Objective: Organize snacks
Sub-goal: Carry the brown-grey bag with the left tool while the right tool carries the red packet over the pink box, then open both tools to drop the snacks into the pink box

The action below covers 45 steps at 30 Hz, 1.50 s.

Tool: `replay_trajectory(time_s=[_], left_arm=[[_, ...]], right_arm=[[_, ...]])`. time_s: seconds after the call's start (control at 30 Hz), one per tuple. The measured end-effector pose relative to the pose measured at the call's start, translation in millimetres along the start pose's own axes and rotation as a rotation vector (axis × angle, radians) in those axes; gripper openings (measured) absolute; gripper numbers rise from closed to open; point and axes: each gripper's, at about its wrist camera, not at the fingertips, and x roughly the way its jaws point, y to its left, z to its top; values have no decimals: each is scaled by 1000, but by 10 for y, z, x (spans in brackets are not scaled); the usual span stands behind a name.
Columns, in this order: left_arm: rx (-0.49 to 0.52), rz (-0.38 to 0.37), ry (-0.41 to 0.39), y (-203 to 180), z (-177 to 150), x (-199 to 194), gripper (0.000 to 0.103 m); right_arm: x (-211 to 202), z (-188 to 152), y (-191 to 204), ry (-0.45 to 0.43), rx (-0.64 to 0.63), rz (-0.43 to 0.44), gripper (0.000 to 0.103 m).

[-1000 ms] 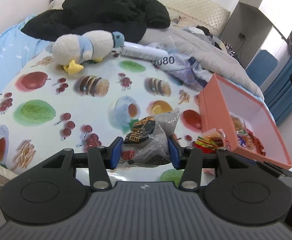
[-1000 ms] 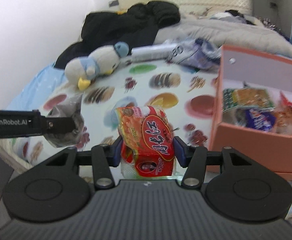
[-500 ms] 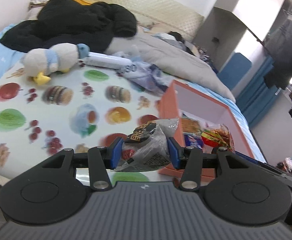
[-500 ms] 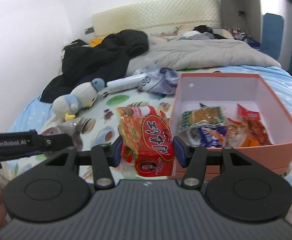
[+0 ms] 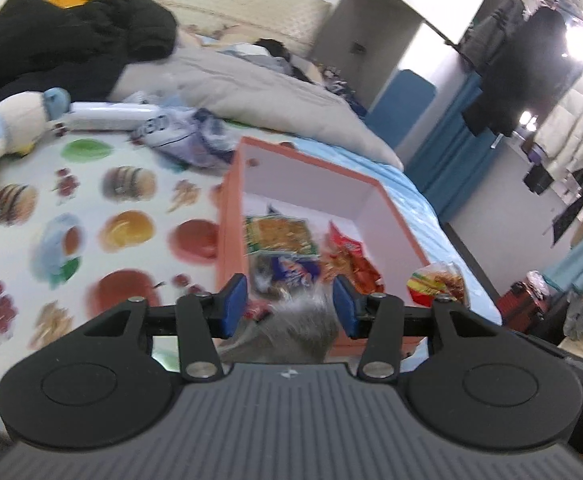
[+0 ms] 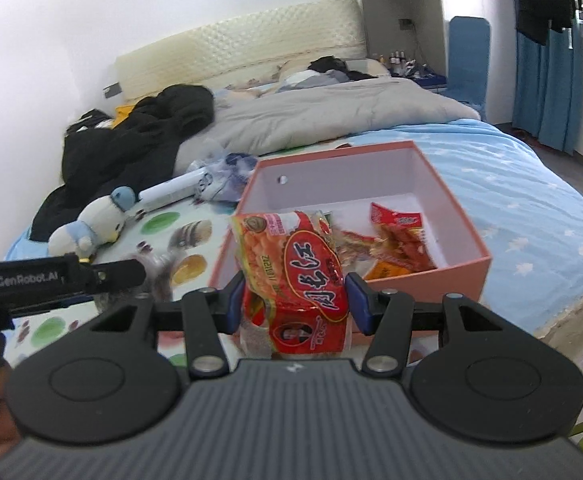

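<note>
1. The bed (image 6: 531,184), with its food-print cloth (image 5: 91,208), is seen under everything; on the cloth no loose snack packet can be made out, only a plush penguin (image 6: 91,224), a white tube (image 6: 171,192) and a crumpled blue-and-white bag (image 6: 227,172), none of which is judged to belong to the task
2. The pink box (image 6: 463,264) is found open on the bed, and several packets (image 5: 279,236) are already laid in it, so most of the sorting is judged done
3. The red snack pack (image 6: 303,280) is pinched upright between the pads of the right gripper (image 6: 295,300) and is held in front of the box's near wall, not yet inside
4. A grey crinkled packet (image 5: 295,320) is seen between the jaws of the left gripper (image 5: 290,306), which are closing; the packet is blurred and appears to hang low, so a firm grip cannot be confirmed, though the pads seem to be clear of it
5. Two packets are therefore left to be put in the box, as far as is shown
</note>
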Motion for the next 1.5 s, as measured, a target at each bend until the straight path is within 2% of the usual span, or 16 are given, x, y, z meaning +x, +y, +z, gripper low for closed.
replay_trajectory(time_s=[0.13,0.33,0.53,0.83,0.9,0.93,0.97,1.1,1.27,1.5], left_arm=[[67,-9,7,-166,163,280,48],[68,22,44,-181,279,671,46],[78,52,98,-74,240,866,46],[86,71,158,-24,131,1093,46],[89,72,166,-33,122,1113,46],[92,73,166,-40,124,1115,46],[96,73,165,-48,129,1111,46],[107,72,156,-74,157,1072,47],[116,60,125,-127,213,915,47],[145,29,65,-240,313,515,48]], right_arm=[[142,63,-133,-6,17,-18,55],[581,127,-390,17,62,-30,55],[988,186,-605,48,66,-31,55],[1482,196,-673,131,39,-16,58],[1548,186,-677,144,42,-14,71],[1574,182,-683,150,48,-15,73],[1592,182,-693,154,54,-16,78],[1599,186,-714,168,75,0,82],[1438,195,-695,138,87,6,82],[1014,266,-612,73,102,16,82]])
